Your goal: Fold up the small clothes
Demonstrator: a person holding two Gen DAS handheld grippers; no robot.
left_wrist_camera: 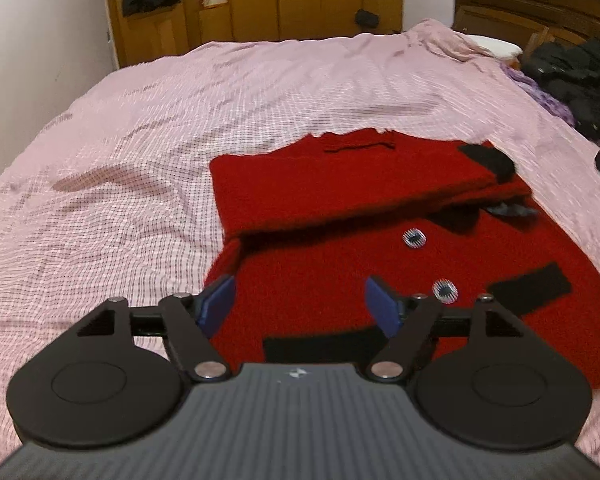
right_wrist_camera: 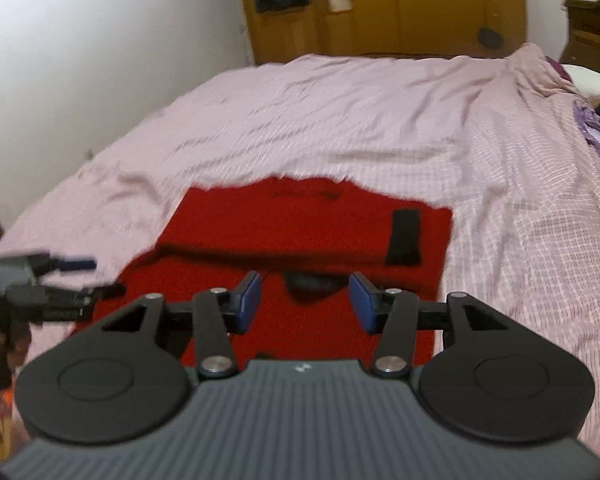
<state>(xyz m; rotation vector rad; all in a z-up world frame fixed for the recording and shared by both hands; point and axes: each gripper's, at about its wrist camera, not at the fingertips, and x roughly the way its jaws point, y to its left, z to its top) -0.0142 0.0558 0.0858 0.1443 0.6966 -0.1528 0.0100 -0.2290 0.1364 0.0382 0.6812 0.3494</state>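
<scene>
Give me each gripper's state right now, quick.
Left gripper: open, nothing between its jaws, above the red garment.
Right gripper: open, holding nothing.

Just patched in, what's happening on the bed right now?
A person with handheld tongs in each hand is folding a small red fuzzy garment with black trim on the pink checked bedspread. Its far part is already folded over the near part, where two round buttons show. The left tongs and the right tongs are both open with nothing between the blue pads, above the garment's near part. A pile of dark clothes lies near the wooden headboard.
</scene>
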